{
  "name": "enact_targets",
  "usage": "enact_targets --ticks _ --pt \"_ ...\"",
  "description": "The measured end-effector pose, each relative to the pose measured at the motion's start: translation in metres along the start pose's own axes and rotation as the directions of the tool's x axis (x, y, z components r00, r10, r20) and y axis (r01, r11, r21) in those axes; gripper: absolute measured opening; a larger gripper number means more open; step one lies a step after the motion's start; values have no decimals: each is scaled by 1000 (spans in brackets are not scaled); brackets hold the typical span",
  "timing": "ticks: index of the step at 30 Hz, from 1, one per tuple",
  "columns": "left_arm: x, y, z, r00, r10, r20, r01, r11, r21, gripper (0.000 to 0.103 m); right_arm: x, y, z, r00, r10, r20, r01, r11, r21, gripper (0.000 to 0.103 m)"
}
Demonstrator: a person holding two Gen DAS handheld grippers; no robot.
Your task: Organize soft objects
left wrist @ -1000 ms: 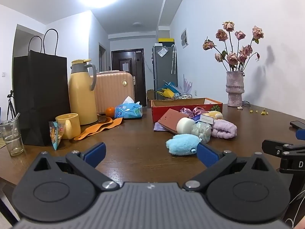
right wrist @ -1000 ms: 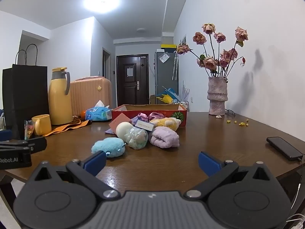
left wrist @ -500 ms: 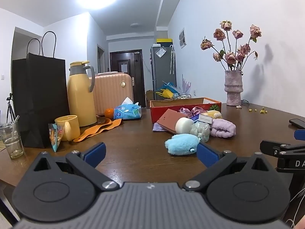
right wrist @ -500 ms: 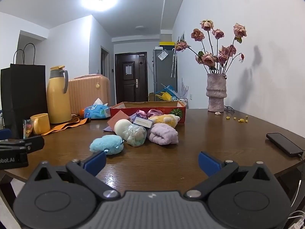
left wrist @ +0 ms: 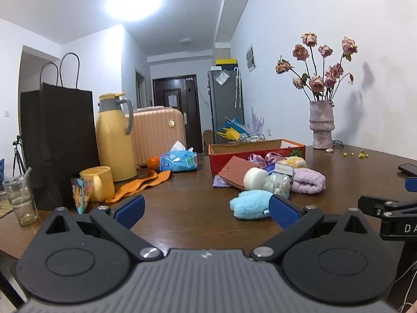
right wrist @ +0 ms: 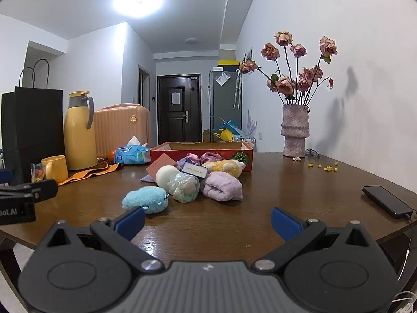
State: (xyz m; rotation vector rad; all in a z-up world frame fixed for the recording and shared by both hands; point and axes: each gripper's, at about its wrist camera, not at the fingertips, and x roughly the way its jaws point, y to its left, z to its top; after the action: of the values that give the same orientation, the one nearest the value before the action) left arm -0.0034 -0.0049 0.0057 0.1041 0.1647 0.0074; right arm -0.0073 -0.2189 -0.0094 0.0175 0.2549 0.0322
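A pile of soft objects lies mid-table before an open red box (left wrist: 256,151) (right wrist: 203,154): a blue plush (left wrist: 250,204) (right wrist: 146,199), a white sponge ball (left wrist: 255,178) (right wrist: 166,176), a clear bag of soft pieces (left wrist: 277,184) (right wrist: 183,187), a lilac rolled towel (left wrist: 307,184) (right wrist: 221,189), a yellow plush (right wrist: 224,167) and purple scrunchies (right wrist: 200,157). My left gripper (left wrist: 206,210) is open and empty, near the blue plush. My right gripper (right wrist: 207,220) is open and empty, short of the pile.
At left stand a black paper bag (left wrist: 57,140), a yellow thermos (left wrist: 114,138), a yellow mug (left wrist: 97,182), a glass (left wrist: 20,199), a tissue pack (left wrist: 178,159) and an orange cloth (left wrist: 140,185). A vase of roses (right wrist: 294,133) stands back right. A phone (right wrist: 387,200) lies near the right edge.
Both grippers have shifted slightly, with the views tilting a little upward. The objects on the table have not moved. Both grippers stay open.
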Motion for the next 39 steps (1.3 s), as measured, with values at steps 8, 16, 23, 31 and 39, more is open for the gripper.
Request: enact_targets --ticks 8,16,23,31,39 --pt "-2 -7 -3 1000 -12 6 12 1000 27 103 1 -6 1 1000 -11 7 11 1000 14 103" --pt "1 0 -8 1000 -1 -14 1 1000 5 103 2 3 -3 1000 6 6 -6 1000 -11 103" --pt "9 1 -12 999 -12 -50 11 1000 -20 103 6 2 -6 1000 -14 -1 14 1000 -23 103" --pt "12 0 -12 998 -1 -55 0 1000 -13 103 4 -7 -6 1000 -27 1 27 1000 11 103" --pt "10 -4 -13 999 11 -40 -10 999 39 103 10 0 -7 1000 -10 -11 10 1000 -2 103"
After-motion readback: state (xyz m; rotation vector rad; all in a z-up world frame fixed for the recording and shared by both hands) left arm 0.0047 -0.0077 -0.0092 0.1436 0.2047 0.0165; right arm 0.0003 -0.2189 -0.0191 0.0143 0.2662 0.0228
